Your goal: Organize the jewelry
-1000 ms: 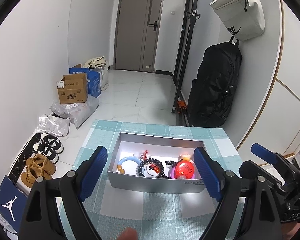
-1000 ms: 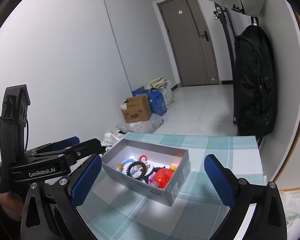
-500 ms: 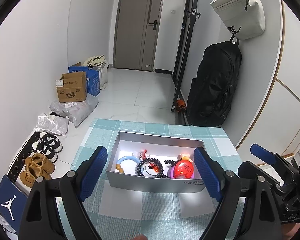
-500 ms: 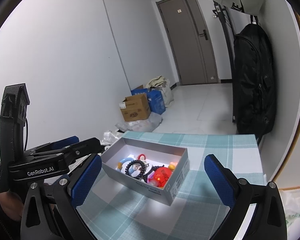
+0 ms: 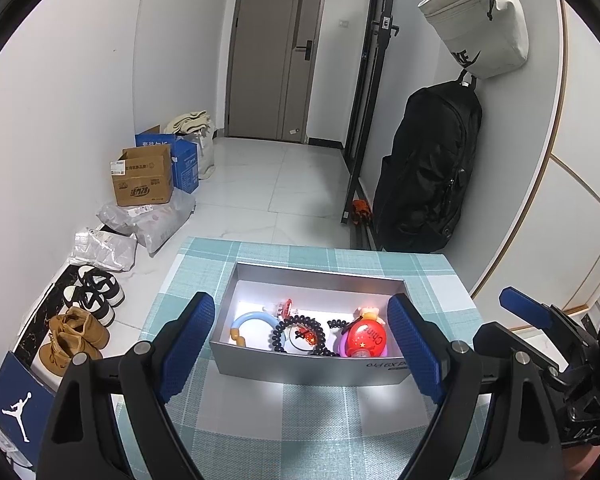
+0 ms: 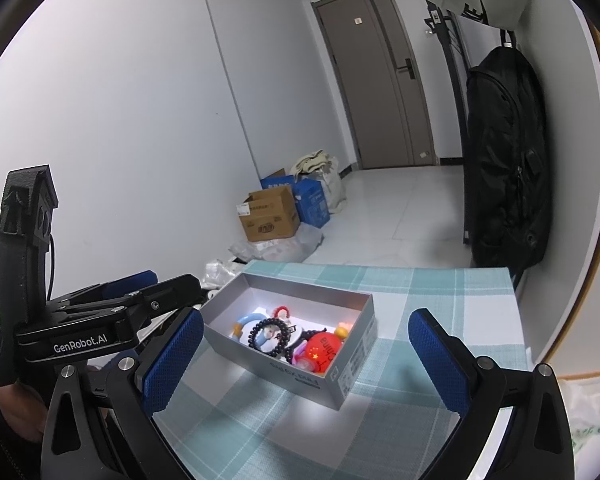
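Note:
A grey open box (image 5: 300, 368) (image 6: 288, 376) stands on the teal checked tablecloth (image 5: 300, 420). Inside lie a blue ring (image 5: 252, 320), a black bead bracelet (image 5: 300, 336) (image 6: 268, 332), a small red charm (image 5: 286, 307) and a red round ornament (image 5: 366, 340) (image 6: 320, 350). My left gripper (image 5: 300, 352) is open and empty, hovering in front of the box's near wall. My right gripper (image 6: 304, 356) is open and empty, to the right of the box; it shows at the right edge of the left wrist view (image 5: 540, 320). The left gripper shows at the left of the right wrist view (image 6: 112, 312).
The table's far edge (image 5: 308, 246) drops to a white tiled floor. Cardboard boxes (image 5: 144, 184), plastic bags and shoes (image 5: 92, 296) line the left wall. A black backpack (image 5: 428, 172) hangs by the right wall, close to the table's far right corner.
Both grippers have drawn back slightly and stay open. The box looks a little farther away in the right wrist view. Nothing in the box has moved.

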Demonstrator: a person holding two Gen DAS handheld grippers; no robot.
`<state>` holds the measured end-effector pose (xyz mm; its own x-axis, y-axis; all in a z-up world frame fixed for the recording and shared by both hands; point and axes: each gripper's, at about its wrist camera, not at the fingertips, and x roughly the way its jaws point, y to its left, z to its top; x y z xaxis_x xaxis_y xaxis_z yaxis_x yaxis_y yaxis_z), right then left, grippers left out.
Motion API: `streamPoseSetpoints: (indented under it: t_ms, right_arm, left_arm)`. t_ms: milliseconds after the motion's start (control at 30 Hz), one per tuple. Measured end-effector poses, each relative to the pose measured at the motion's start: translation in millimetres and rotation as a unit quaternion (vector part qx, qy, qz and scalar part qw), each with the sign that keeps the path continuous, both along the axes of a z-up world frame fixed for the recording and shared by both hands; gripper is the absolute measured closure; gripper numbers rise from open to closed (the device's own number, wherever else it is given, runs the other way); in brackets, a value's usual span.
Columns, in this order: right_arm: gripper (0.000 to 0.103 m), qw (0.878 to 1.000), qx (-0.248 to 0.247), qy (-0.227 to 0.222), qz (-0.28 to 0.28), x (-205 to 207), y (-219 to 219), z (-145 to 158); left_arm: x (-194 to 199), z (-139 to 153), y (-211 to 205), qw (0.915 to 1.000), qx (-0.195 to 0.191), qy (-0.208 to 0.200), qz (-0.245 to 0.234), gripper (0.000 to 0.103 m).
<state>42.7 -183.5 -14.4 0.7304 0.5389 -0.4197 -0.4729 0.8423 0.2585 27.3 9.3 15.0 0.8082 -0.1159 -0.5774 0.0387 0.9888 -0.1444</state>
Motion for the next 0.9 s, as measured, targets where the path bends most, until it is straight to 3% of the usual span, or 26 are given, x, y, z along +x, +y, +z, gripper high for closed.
streamPoseSetpoints:
  t_ms: [767,900]
  right_arm:
    - [0.000,1.000,0.000,0.003,-0.003,1.7,-0.6,-0.8]
    - [0.000,1.000,-0.002,0.003,-0.003,2.4,-0.8,-0.8]
  left_arm:
    - [0.4,-1.6,-1.9,1.0000,-0.005,0.001,-0.002,0.018]
    - [-2.8,1.4,-2.7,0.9996,-0.016,-0.015,-0.016,0.018]
